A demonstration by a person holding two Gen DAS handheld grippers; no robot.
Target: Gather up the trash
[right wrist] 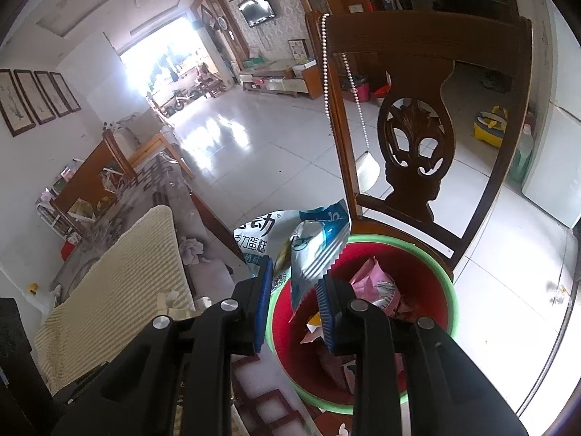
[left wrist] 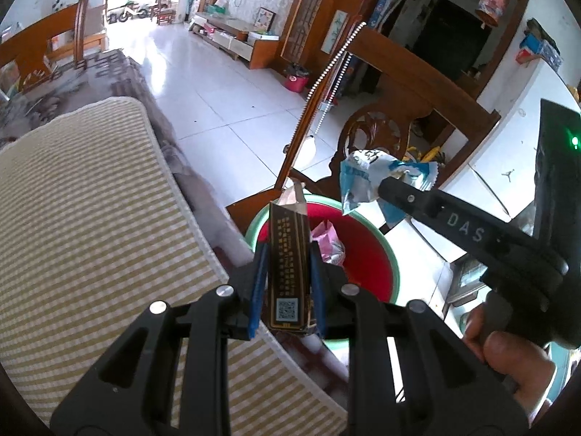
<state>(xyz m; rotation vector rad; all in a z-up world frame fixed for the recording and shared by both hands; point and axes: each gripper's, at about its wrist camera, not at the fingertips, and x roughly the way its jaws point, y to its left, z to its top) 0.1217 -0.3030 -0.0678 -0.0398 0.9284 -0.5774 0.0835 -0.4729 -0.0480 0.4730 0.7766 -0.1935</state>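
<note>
A: What is the left gripper (left wrist: 285, 283) holding?

B: Its blue pads are pressing on both sides of a dark brown and gold cardboard box (left wrist: 288, 265) with a torn-open top and a QR code; the jaws are closed only as far as the box is wide; the box is hanging over the near rim of the round red plastic basin with a green rim (left wrist: 394, 254).

A: And the right gripper (right wrist: 296, 292)?

B: It is pinching a crumpled blue and white foil wrapper (right wrist: 312, 247); the jaws are almost together, with only the thin foil between them; the wrapper is hanging above the basin's left edge.

A: What is lying inside the basin?

B: A pink crumpled wrapper (right wrist: 370, 279) and some other paper scraps are lying on the bottom.

A: Where is the basin standing?

B: It seems to be resting on the seat of a dark carved wooden chair (right wrist: 417, 138); a white bead string (right wrist: 325, 72) is hanging from the chair back; a yellow and white striped cushion (left wrist: 90, 200) is lying to the left.
</note>
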